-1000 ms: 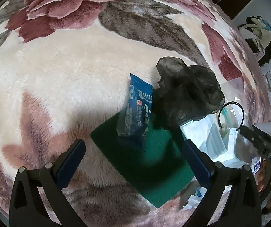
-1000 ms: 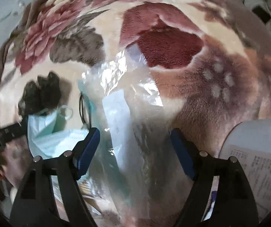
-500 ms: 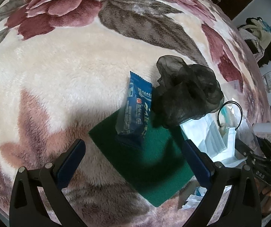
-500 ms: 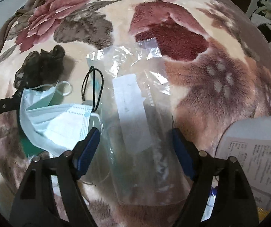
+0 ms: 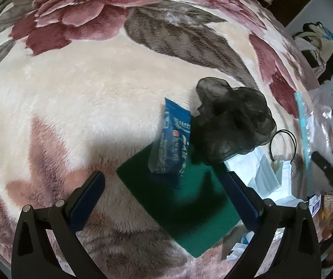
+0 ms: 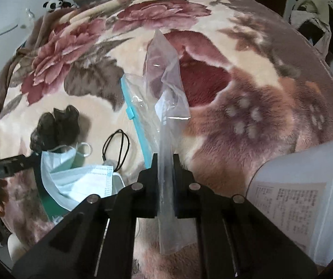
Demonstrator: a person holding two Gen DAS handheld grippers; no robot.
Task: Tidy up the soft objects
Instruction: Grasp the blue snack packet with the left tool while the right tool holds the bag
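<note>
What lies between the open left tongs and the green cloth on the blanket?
The blue snack packet lies on the green cloth, and the black mesh scrunchie overlaps its far corner. The left tongs are open above the bare near part.

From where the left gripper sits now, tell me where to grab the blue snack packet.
Take the blue snack packet across its narrow middle, coming straight down from above. It lies flat and long, lower end on the green cloth, with the black mesh scrunchie against its right edge, so avoid that side. Left gripper is open.
</note>
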